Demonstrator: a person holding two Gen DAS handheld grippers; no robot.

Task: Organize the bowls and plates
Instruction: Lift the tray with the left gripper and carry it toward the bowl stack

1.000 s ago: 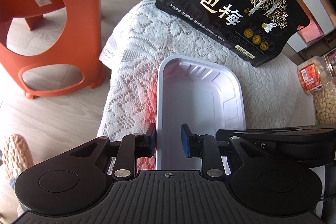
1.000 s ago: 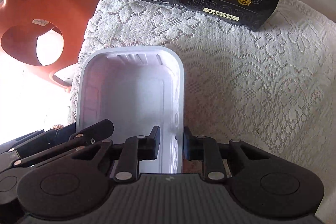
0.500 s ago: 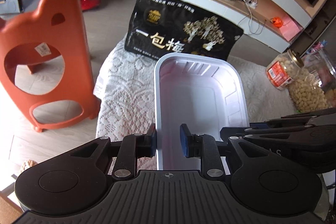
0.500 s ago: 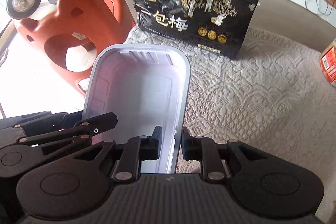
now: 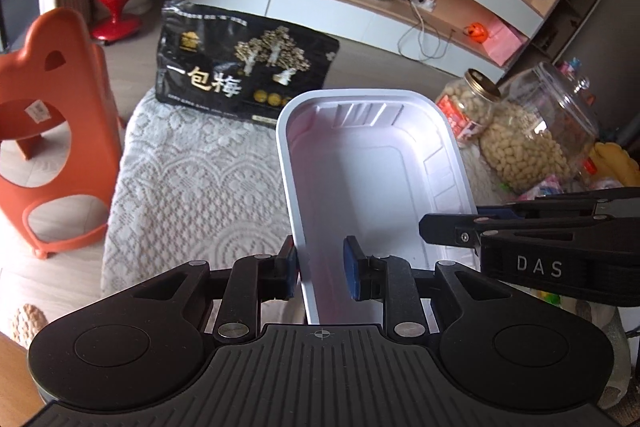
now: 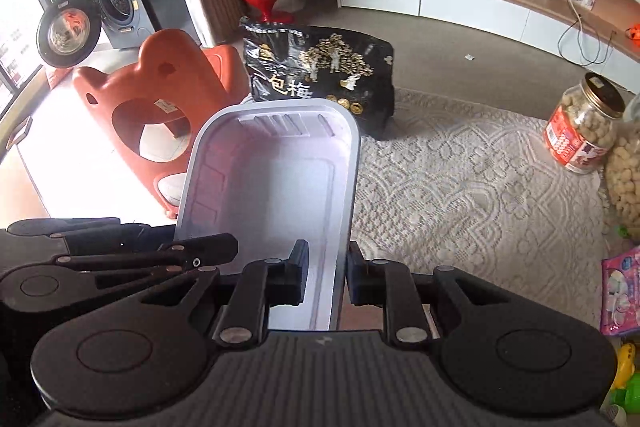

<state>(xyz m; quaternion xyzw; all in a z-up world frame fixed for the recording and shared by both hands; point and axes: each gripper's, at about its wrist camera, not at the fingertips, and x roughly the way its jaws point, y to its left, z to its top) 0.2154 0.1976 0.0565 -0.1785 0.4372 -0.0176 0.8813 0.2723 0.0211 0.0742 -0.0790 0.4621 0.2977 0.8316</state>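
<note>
With both tools on it, the white tray sits raised above the lace-covered table, one long rim per tool.

Left tool: narrow gap, straddling the tray's left rim. Outer pad is tight on the outside wall; the inner blue pad sits inside the tray with a visible gap to the wall. Can't tell if that's a firm clamp.

Right tool: also narrow, fingers either side of the tray's right rim, both pads close on the wall, looks clamped.

From the left wrist view the right tool's fingers come in from the side onto the tray's right rim. From the right wrist view the tray hangs partly over the table's left edge, with the orange stool beyond.

Black snack bag stands at the table's far edge, behind the tray. Two jars of nuts are to the right.
</note>
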